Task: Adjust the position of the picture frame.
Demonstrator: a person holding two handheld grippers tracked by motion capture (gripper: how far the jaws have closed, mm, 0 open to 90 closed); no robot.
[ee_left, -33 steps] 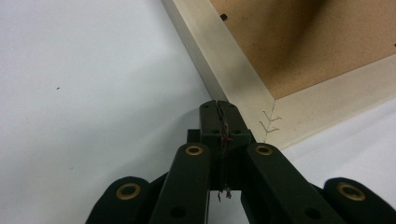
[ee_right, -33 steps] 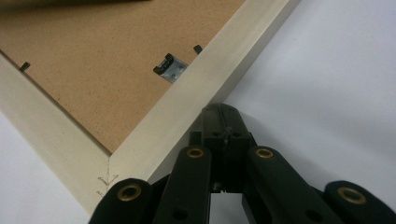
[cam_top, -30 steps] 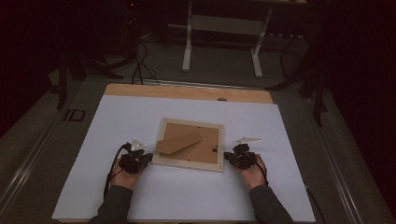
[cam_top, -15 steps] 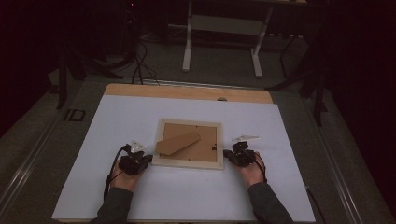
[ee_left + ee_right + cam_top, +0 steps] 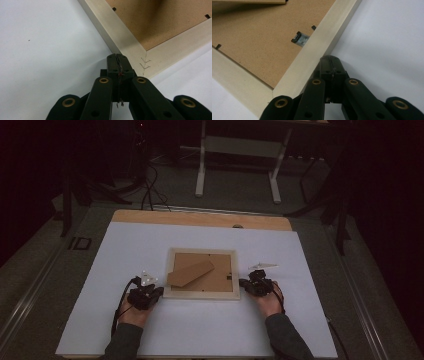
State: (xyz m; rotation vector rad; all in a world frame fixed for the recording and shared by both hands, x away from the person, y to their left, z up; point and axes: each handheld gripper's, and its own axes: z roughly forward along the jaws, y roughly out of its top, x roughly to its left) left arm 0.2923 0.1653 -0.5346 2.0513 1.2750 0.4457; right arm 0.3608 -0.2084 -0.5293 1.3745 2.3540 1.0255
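The left hand-held gripper (image 5: 117, 60) is clenched, jaws pressed together with nothing between them, its tip right at the near left corner of the picture frame (image 5: 202, 274); whether it actually touches the wood I cannot tell. The right hand-held gripper (image 5: 329, 62) is clenched and empty too, its tip against or just beside the frame's right rail, not far from a small metal hanger clip (image 5: 300, 39) on the back.

The frame lies face down near the middle of the desk (image 5: 100, 320), a little toward the near edge, its brown backing board (image 5: 210, 275) up and a cardboard stand (image 5: 190, 272) lying askew across it.

With both sets of jaws closed, any move here would be a push rather than a hold. My worry is that uneven pressure from the two sides would spin the frame on the smooth white surface, or a tip would slip off the rail and ride up onto the backing, jolting the loose stand.
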